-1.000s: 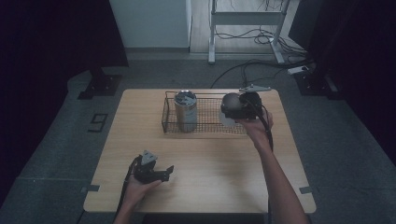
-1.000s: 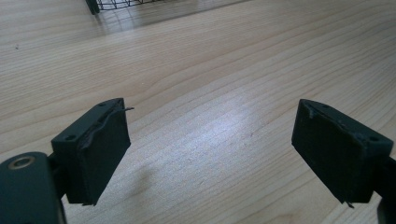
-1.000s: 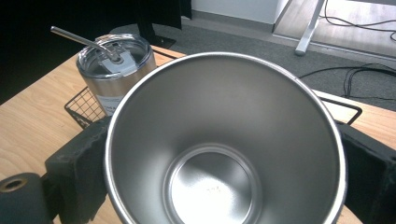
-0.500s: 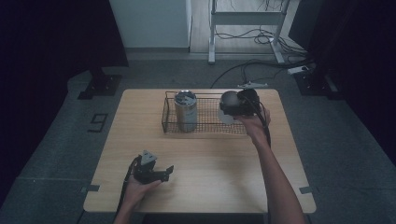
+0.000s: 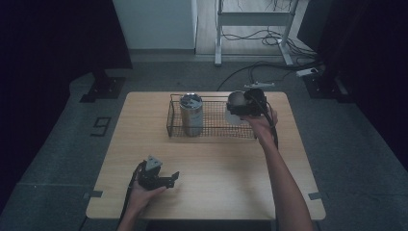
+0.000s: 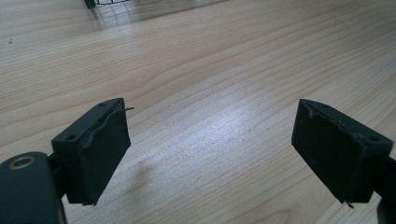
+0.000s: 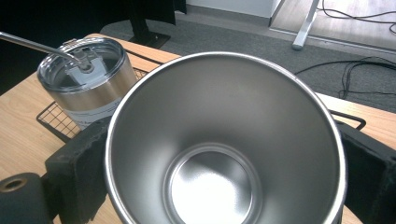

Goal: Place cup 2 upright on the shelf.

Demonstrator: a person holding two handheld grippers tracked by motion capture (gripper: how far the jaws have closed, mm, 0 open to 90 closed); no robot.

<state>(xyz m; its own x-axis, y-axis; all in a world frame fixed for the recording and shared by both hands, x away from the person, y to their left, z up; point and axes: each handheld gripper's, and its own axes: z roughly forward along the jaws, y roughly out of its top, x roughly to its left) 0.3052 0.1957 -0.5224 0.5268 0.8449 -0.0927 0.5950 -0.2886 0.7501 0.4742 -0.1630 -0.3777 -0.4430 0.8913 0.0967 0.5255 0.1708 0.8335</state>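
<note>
My right gripper [image 5: 242, 109] is shut on an open steel cup [image 5: 235, 102], held tilted over the right end of a black wire basket [image 5: 216, 131]. In the right gripper view the cup [image 7: 224, 154] is empty, and its rim sits between the two black jaws. A lidded steel tumbler [image 5: 191, 114] with a straw stands upright in the basket's left end, and it appears again [image 7: 88, 86] beyond the cup. My left gripper [image 5: 172, 179] rests low near the table's front left. Its jaws stand wide open over bare wood [image 6: 210, 93], with nothing between them.
The wooden table [image 5: 144, 139] stands on a grey floor. A corner of the basket [image 6: 100, 2] shows at the top of the left gripper view. Cables [image 5: 250, 67] and a desk frame [image 5: 255, 19] lie beyond the far edge.
My right gripper has carried the cup slightly farther back over the basket's right end. The left gripper has stayed put.
</note>
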